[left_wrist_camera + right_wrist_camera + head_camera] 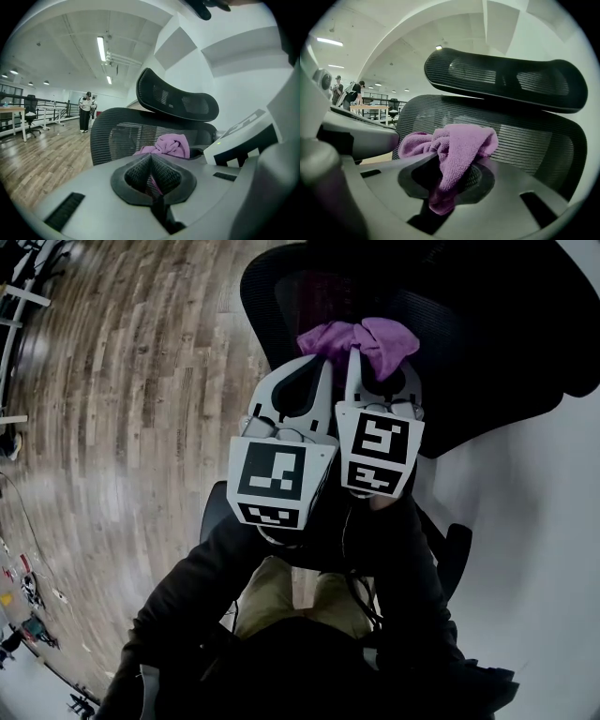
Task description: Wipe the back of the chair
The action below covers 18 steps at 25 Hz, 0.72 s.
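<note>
In the head view, the left gripper (323, 367) and the right gripper (357, 360) are held side by side, nearly touching, above the person's lap. Both are pointed at the black chair (450, 324). A purple cloth (367, 337) is bunched at the right gripper's tips, against the chair's back. A wood floor (122, 409) is seen to the left.

In the left gripper view, the left gripper (151, 157) is seen clenched, its pads met at the tips. A sliver of purple shows in the slit below them; whether it is pinched cannot be told. The cloth (168, 144) lies just beyond, against the mesh chair back (117, 136), under the headrest (183, 101). A person (85, 111) stands far off.

In the right gripper view, the right gripper (452, 161) is closed on the cloth (459, 145), which is draped over the jaws. The chair back (525, 140) and headrest (506, 79) are close ahead.
</note>
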Motion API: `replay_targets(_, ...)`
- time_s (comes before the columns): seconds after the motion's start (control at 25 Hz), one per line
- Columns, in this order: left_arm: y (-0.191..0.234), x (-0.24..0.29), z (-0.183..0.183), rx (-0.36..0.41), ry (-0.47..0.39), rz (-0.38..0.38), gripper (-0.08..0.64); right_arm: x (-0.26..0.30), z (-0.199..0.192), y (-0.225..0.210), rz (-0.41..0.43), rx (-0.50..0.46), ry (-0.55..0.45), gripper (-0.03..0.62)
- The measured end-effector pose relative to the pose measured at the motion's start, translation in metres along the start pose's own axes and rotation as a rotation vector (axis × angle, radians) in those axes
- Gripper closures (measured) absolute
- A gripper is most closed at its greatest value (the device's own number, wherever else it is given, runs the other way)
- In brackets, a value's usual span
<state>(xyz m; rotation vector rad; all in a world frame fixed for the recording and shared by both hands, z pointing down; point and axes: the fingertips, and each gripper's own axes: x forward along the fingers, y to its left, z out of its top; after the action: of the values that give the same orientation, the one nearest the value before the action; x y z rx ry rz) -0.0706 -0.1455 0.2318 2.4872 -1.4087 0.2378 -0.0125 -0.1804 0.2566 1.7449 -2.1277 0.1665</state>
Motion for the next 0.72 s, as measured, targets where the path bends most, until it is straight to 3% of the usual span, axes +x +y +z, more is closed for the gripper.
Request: replay_targets(0.72,0.076,-0.036,-0.002,-0.051,-0.046,0.1,0.551,0.031,0.018,0.086,0.12,-0.035,-0.009,0.511)
